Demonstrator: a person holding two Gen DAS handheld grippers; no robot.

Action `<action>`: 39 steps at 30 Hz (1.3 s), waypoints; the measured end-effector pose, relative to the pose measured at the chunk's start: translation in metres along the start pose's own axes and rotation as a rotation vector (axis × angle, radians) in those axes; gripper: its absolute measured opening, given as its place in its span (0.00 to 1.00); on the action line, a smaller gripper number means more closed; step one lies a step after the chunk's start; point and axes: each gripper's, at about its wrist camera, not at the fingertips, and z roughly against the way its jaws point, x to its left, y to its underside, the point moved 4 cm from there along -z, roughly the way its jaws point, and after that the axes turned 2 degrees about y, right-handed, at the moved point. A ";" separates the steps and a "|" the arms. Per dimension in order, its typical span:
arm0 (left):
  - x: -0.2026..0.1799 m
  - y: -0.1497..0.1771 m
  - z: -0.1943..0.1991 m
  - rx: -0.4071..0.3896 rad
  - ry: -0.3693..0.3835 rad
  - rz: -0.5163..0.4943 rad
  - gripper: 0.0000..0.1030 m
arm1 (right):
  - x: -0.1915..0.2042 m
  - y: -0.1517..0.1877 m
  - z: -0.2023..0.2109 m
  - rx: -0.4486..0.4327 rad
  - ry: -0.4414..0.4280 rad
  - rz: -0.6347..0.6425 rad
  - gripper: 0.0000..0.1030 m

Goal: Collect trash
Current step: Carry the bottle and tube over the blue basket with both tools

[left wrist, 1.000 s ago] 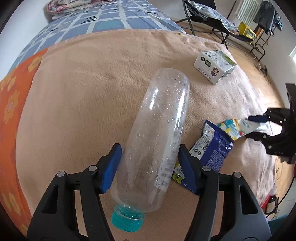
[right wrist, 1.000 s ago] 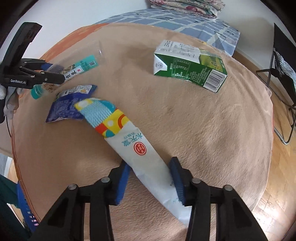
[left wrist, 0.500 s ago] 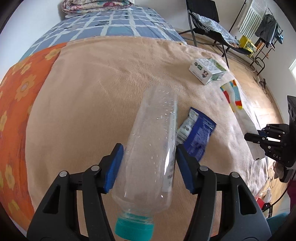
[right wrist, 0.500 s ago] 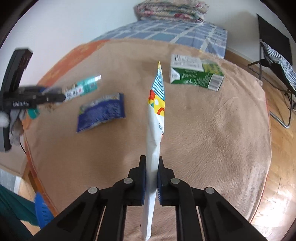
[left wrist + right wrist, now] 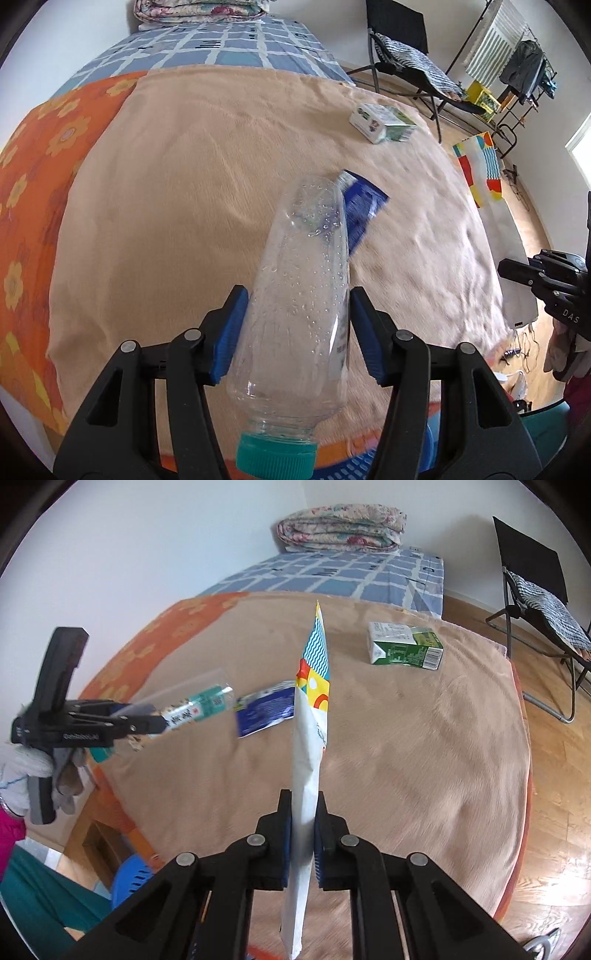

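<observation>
My left gripper (image 5: 295,332) is shut on a clear plastic bottle (image 5: 303,295) with a teal cap, held above the tan blanket (image 5: 184,184); the bottle also shows in the right wrist view (image 5: 199,705). My right gripper (image 5: 303,834) is shut on a long white wrapper (image 5: 310,731) with a colourful end, held upright on edge above the bed; the wrapper also shows in the left wrist view (image 5: 491,221). A blue snack packet (image 5: 362,210) and a green and white carton (image 5: 404,650) lie on the blanket.
A blue basket (image 5: 129,882) stands on the floor by the bed's near edge. A black folding chair (image 5: 535,590) stands on the wooden floor to the right. A folded quilt (image 5: 340,528) lies at the bed's head. A clothes rack (image 5: 517,66) is beyond.
Both grippers have risen and pulled back from the bed. The right gripper closed on the wrapper and lifted it off the blue packet, turning it on edge. The bottle is lifted clear.
</observation>
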 end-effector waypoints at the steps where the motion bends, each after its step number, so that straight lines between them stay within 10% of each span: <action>1: -0.002 0.004 0.005 -0.004 0.000 -0.003 0.56 | 0.004 0.004 0.006 -0.008 -0.002 0.000 0.07; 19: -0.046 0.109 0.089 -0.064 0.042 -0.035 0.56 | 0.075 0.085 0.075 -0.043 -0.047 0.034 0.07; 39: -0.068 0.221 0.082 0.036 0.043 -0.038 0.56 | 0.137 0.175 0.071 0.048 -0.074 0.064 0.07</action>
